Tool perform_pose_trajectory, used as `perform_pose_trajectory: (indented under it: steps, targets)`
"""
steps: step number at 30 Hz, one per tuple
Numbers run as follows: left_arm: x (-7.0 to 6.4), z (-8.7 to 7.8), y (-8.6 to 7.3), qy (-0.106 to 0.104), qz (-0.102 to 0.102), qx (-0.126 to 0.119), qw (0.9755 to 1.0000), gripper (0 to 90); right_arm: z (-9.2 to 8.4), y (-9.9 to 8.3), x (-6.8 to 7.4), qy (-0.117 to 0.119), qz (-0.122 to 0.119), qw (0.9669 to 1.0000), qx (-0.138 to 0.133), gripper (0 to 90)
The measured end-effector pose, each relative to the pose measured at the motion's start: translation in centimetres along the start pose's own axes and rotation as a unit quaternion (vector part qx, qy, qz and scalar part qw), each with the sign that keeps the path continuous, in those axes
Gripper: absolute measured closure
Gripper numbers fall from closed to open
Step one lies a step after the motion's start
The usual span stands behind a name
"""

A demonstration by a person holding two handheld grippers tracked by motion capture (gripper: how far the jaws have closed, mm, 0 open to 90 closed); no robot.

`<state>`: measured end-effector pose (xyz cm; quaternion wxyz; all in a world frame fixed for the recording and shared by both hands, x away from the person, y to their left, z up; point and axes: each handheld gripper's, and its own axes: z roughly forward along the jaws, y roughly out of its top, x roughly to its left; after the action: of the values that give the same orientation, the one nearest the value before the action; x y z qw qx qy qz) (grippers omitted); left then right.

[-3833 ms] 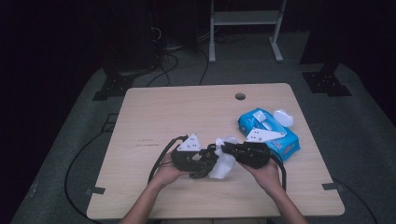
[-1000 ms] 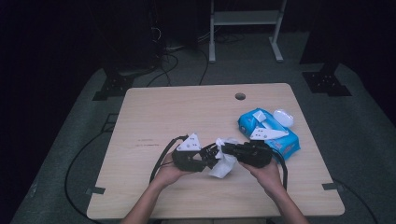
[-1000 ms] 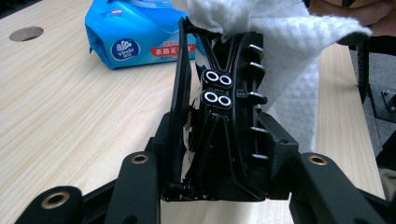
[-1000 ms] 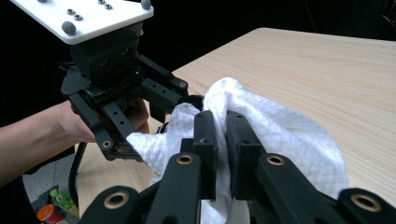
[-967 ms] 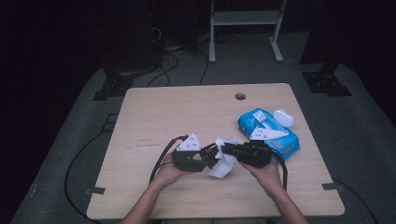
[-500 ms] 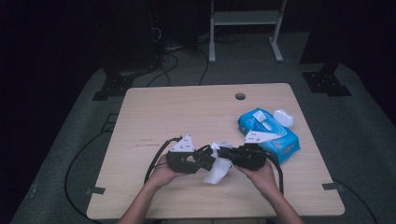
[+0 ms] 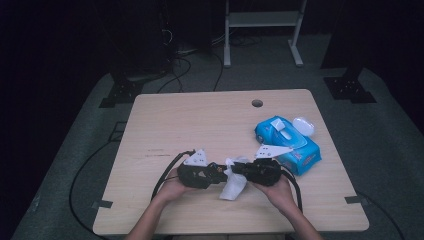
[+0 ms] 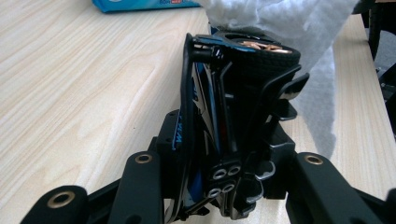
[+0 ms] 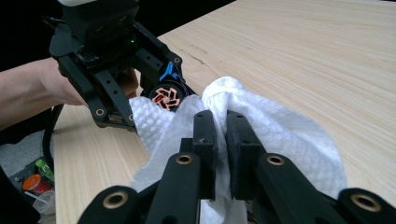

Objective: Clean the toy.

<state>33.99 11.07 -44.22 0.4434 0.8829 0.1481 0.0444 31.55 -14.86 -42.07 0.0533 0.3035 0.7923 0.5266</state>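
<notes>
Below, pale wooden table (image 7: 200, 120), dark room

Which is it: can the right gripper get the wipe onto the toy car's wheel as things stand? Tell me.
Probably yes. The right gripper pinches the wipe, which already drapes against the toy car in the left gripper. The wheel faces it with nothing between.

Toy car (image 8: 233, 116) underside behind wipe (image 8: 299, 28)

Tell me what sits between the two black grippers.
In the high view, a white textured wipe hangs between the left gripper and right gripper.
</notes>
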Motion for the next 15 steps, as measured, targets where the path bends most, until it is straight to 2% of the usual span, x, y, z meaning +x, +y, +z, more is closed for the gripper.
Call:
perform_pose_trajectory:
  steps: [4,7,9,15]
  targets:
    - [0.2,0.2,-0.4,-0.001,-0.004,0.011,0.9999,59.5,0.2,-0.2,0.1,-0.01,-0.008,0.9999,0.003,82.5]
    - [0.3,0.7,-0.8,0.007,0.004,0.036,0.9993,58.7,0.6,-0.3,0.4,-0.022,-0.021,0.9995,0.01,82.5]
    - [0.4,1.0,-1.2,0.005,0.001,0.045,0.999,58.6,0.9,-0.5,0.4,-0.026,-0.028,0.9992,0.013,82.5]
    - [0.9,1.1,-1.7,0.004,0.0,0.057,0.9984,58.0,1.3,-0.7,0.2,-0.031,-0.027,0.999,0.018,82.5]
